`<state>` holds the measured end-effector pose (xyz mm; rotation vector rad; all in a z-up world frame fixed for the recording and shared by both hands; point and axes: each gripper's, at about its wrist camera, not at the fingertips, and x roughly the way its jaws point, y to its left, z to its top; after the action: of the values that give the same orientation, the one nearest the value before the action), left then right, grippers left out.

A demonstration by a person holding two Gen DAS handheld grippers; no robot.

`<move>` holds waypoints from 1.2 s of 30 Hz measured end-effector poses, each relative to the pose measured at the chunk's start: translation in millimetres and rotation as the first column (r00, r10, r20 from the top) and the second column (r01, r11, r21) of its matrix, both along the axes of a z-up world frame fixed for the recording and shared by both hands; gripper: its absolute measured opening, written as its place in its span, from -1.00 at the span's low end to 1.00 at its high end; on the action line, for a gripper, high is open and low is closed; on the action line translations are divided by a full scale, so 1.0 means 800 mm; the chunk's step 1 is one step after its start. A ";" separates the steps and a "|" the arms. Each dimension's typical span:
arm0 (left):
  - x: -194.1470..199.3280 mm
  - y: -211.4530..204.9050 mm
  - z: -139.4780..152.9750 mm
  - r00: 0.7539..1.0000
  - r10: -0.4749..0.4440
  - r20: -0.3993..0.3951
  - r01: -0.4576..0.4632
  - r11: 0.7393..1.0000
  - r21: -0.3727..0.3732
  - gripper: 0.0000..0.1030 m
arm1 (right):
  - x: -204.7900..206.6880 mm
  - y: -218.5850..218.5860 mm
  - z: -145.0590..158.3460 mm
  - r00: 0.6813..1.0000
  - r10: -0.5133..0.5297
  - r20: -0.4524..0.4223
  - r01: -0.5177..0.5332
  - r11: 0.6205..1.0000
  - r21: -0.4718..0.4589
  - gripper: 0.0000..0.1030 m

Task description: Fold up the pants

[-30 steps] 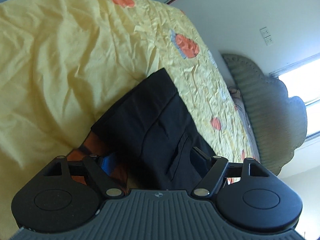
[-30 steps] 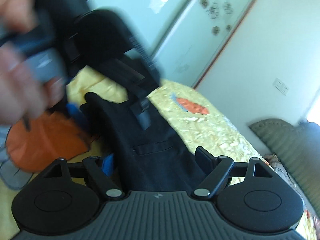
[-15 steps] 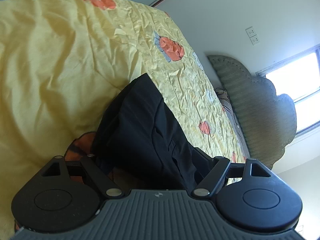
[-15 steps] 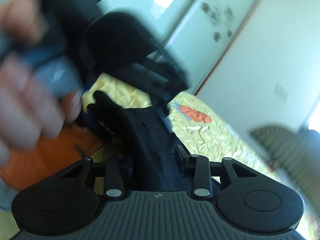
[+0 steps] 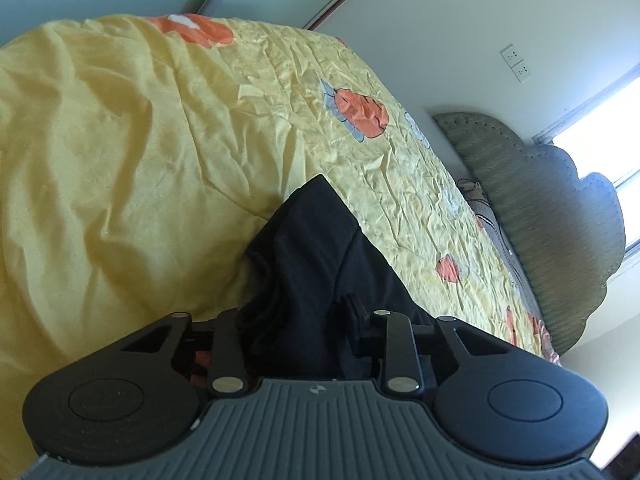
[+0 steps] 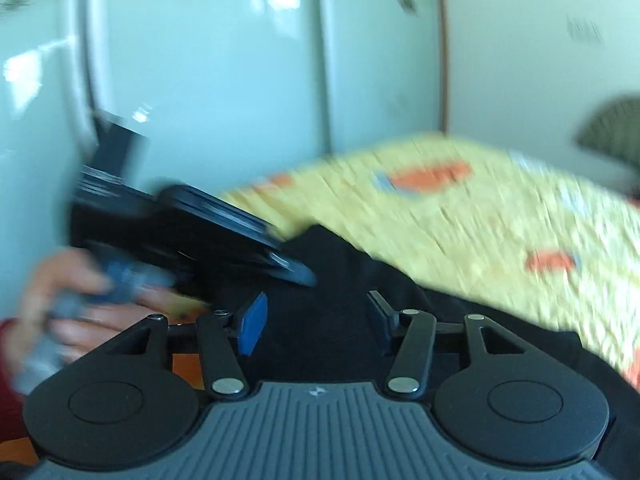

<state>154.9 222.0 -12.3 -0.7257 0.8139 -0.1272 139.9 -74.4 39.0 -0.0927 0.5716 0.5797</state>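
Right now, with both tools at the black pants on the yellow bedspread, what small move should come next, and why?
Probably let the left tool finish closing on the bunched fold of the black pants before lifting. Cloth already sits between its closing jaws, while the right tool is opening above the pants with nothing gripped, on the yellow bedspread.

Matt black cloth pants [image 5: 316, 256], crinkled yellow fabric bedspread [image 5: 120, 152], glossy wardrobe doors [image 6: 240, 60]
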 end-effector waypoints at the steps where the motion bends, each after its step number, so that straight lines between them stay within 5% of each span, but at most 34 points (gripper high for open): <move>1: -0.001 -0.003 0.001 1.000 -0.001 0.007 0.001 1.000 0.017 -0.46 | 0.017 0.003 -0.011 0.999 -0.028 -0.036 0.027 0.999 -0.032 0.03; 6: -0.011 -0.019 0.015 0.998 -0.015 0.067 0.006 0.992 0.125 -0.56 | 0.024 0.007 -0.033 0.996 -0.054 -0.071 0.051 0.997 -0.051 0.03; 20: -0.061 -0.092 0.080 0.967 -0.061 0.249 -0.019 0.951 0.309 -0.62 | 0.042 0.001 -0.009 0.992 -0.097 -0.075 0.110 0.974 0.199 0.03; 36: -0.114 -0.224 0.117 0.891 -0.255 0.374 0.080 0.902 0.425 -0.63 | -0.022 -0.110 0.006 0.971 -0.235 -0.036 0.231 0.894 0.385 0.03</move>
<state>63.5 42.7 81.7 -0.2177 0.4593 -0.2600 122.5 -162.6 43.8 0.3445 0.4390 0.4472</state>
